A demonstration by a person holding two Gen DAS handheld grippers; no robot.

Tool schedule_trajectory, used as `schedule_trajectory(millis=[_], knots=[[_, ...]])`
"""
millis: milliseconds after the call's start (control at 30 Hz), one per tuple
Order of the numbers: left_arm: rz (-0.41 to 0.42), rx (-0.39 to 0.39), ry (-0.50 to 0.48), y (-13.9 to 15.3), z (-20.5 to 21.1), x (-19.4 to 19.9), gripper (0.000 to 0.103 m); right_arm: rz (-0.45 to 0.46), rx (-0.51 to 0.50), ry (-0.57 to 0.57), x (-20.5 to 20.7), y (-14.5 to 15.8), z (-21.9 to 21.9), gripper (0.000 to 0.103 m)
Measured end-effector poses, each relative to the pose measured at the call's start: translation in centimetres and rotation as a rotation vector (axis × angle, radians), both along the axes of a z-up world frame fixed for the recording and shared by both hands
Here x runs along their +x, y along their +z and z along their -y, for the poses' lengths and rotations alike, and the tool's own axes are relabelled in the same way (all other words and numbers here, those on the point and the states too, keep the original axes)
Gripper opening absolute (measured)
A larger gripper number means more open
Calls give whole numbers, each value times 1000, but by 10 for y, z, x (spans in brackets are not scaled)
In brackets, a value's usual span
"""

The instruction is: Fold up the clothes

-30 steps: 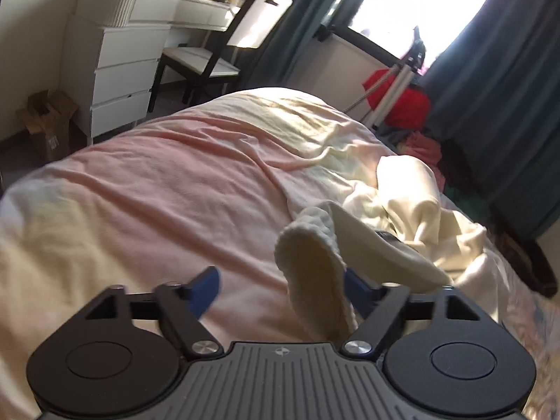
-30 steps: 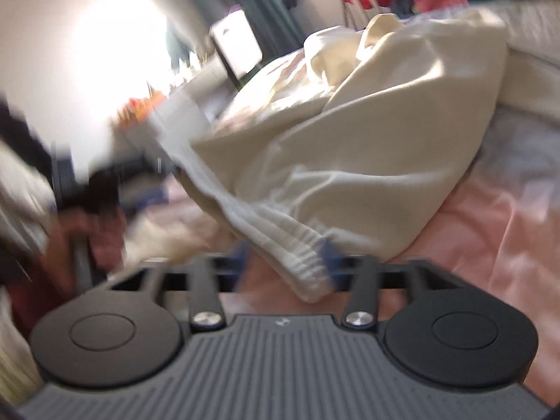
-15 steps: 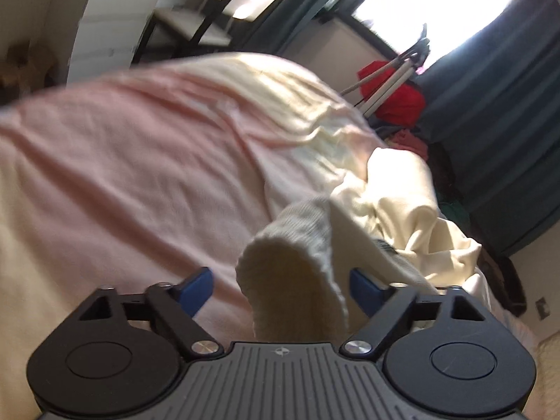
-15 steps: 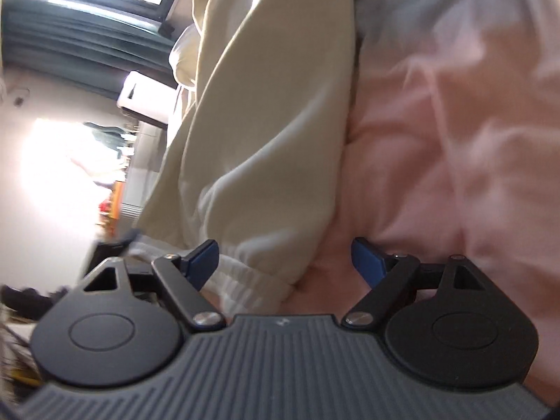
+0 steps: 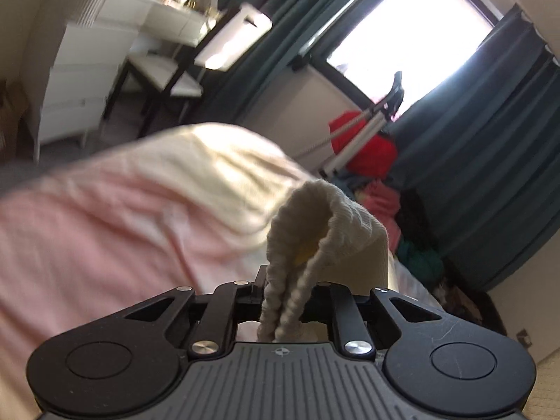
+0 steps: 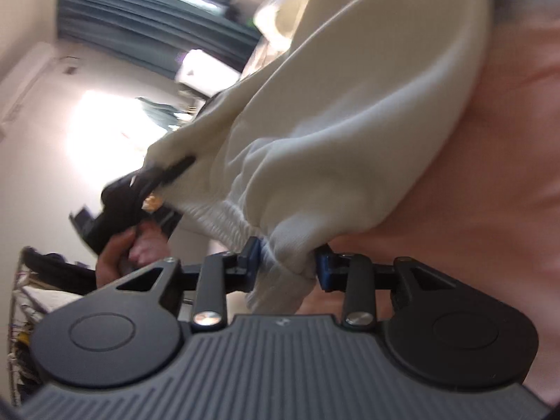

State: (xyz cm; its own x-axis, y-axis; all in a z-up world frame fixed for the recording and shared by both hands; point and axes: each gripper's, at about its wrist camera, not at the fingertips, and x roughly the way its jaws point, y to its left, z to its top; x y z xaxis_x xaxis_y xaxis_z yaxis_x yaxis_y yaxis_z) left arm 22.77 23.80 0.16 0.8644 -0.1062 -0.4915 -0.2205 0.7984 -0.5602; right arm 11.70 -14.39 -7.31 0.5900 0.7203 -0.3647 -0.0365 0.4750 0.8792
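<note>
A cream sweatshirt lies over a pink bed cover. My left gripper is shut on its ribbed hem, which stands up in a fold between the jaws. My right gripper is shut on another bunched part of the ribbed hem, with its blue pads pressed against the cloth. In the right wrist view the left gripper shows in the person's hand at the left, holding the far end of the same hem, which is stretched between the two.
The pink bed cover fills the left wrist view. Behind it stand white drawers, a chair, dark curtains, a tripod and a pile of colourful clothes on the floor.
Both grippers were open around the ribbed hem and have shut on it. Both have lifted and turned, and the hem is now stretched between them.
</note>
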Motion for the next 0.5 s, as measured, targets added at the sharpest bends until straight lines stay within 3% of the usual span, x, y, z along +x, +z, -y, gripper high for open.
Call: schedule_trajectory(millis=[133, 233, 333, 433, 500], knots=[[-15, 127, 53, 39, -47, 53, 15, 58, 105, 63, 33, 8, -81, 34], [-84, 259, 77, 44, -82, 105, 15, 85, 150, 129, 60, 8, -144, 33], [-186, 438, 37, 14, -104, 158, 16, 125, 136, 196, 81, 2, -199, 33], [-283, 425, 23, -43, -119, 192, 16, 134, 2, 274, 94, -15, -240, 31], [-291, 428, 19, -74, -123, 199, 20, 95, -65, 312, 102, -34, -252, 30]])
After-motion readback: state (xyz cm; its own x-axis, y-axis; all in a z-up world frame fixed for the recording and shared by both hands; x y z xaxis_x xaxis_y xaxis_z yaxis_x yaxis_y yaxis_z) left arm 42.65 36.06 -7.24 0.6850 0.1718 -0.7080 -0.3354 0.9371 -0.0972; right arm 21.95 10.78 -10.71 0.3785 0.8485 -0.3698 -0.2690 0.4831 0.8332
